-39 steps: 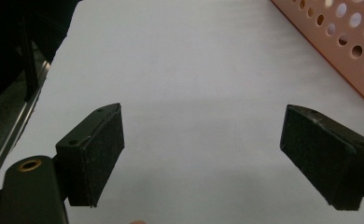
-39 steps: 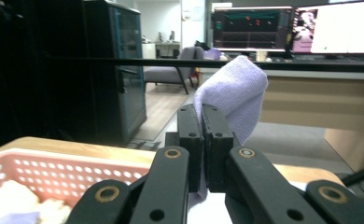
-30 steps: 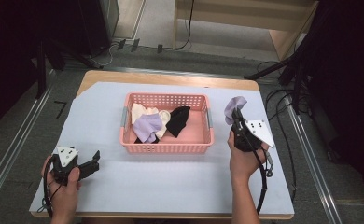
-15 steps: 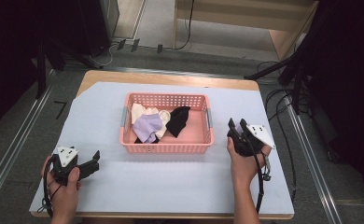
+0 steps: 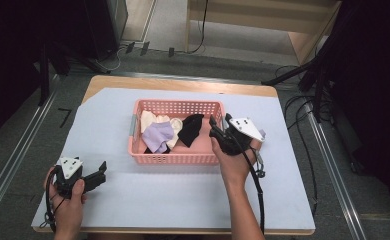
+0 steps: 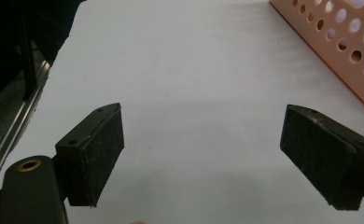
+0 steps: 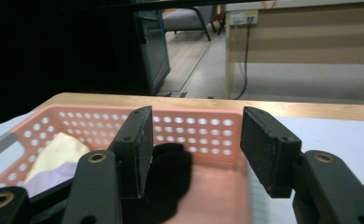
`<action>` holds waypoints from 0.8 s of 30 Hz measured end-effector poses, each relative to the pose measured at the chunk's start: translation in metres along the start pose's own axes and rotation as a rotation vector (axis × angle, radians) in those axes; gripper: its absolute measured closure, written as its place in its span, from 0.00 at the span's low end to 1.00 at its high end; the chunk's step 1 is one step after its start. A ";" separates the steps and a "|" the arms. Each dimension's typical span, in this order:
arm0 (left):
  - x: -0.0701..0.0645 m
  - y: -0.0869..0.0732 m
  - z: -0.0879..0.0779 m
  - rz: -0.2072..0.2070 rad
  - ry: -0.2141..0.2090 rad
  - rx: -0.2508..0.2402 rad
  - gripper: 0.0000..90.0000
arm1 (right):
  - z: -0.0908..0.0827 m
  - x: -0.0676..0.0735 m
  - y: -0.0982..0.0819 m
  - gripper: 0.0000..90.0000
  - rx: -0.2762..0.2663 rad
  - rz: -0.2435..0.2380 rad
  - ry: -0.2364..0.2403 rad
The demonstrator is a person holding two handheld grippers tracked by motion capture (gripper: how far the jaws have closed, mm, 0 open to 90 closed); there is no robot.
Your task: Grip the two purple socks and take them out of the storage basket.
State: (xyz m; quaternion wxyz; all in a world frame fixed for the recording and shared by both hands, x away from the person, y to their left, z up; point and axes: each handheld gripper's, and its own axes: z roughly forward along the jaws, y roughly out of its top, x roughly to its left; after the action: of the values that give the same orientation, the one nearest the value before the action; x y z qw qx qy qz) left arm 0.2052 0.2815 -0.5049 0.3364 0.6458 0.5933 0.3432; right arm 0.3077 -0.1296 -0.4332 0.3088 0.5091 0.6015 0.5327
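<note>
The right gripper (image 5: 218, 126) hovered at the right rim of the pink perforated plastic basket (image 5: 173, 159), its jaws having just been opening with nothing between them. It seemed between picks; next it must close on the black sock (image 5: 190, 129) just inside. A lilac sock (image 5: 159, 136) and cream cloth (image 5: 148, 120) lay further left. The left gripper (image 5: 102, 172) rested wide, well apart.

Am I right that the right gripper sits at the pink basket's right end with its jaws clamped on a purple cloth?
Not quite. The right gripper is at the pink basket's right end, but its jaws are open with nothing between them, as the right gripper view shows. The purple cloth lies inside the basket in the high view.
</note>
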 end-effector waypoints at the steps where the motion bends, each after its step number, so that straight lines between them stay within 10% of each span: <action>1: 0.000 0.000 0.000 -0.001 0.000 0.000 0.17 | 0.002 0.005 0.000 0.50 0.005 -0.003 0.008; 13: 0.000 0.000 0.000 0.006 0.000 0.009 0.17 | 0.031 0.065 -0.005 0.54 0.088 -0.049 0.136; 24: 0.000 0.000 0.000 -0.002 -0.006 0.006 0.17 | 0.068 0.099 -0.020 0.62 0.308 -0.074 0.174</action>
State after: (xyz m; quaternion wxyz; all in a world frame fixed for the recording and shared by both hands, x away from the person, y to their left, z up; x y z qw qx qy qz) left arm 0.2054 0.2817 -0.5047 0.3368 0.6473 0.5937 0.3392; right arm 0.3355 -0.0125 -0.4523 0.1934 0.4799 0.7186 0.4647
